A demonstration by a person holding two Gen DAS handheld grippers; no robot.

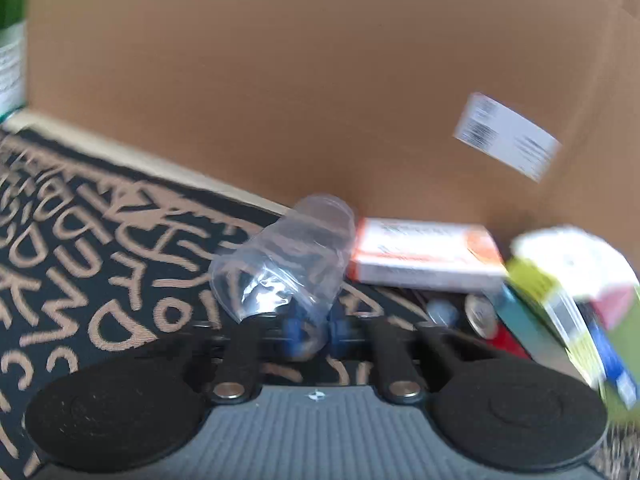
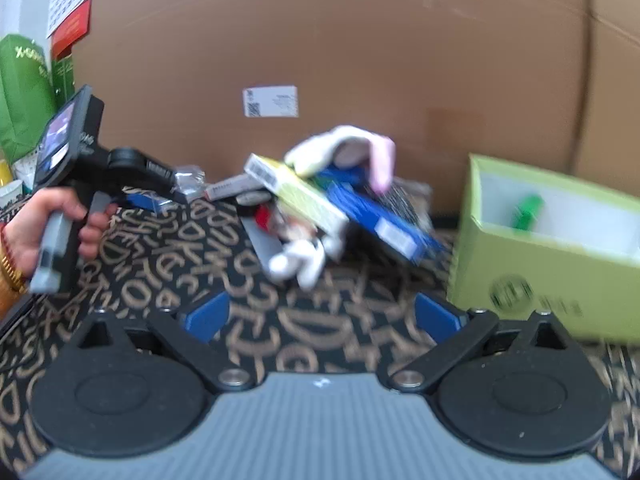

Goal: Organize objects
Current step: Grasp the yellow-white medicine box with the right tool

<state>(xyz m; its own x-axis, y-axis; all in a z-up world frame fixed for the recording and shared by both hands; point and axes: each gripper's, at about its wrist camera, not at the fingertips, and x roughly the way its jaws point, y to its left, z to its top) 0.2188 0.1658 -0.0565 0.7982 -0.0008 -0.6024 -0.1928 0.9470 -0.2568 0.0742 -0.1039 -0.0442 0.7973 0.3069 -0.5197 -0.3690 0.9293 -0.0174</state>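
My left gripper (image 1: 318, 330) is shut on the lower end of a clear plastic bottle (image 1: 280, 268), which points away over the lettered carpet (image 1: 80, 260). Its blue pads sit close together on the bottle's edge. The right wrist view shows the same left gripper (image 2: 160, 196) at the left, held by a hand (image 2: 60, 216). My right gripper (image 2: 322, 316) stands open and low over the carpet with nothing between its blue pads (image 2: 208, 316). Ahead of it lies a pile: a yellow-green box (image 2: 304, 192), a blue box (image 2: 380, 216) and a white plush toy (image 2: 300, 260).
A tall cardboard wall (image 2: 360, 60) closes off the back. An open light-green box (image 2: 532, 272) at the right holds a green item (image 2: 528, 208). A white-and-orange packet (image 1: 424, 256) and a can (image 1: 480, 316) lie beside the bottle. Green bags (image 2: 24, 92) stand far left.
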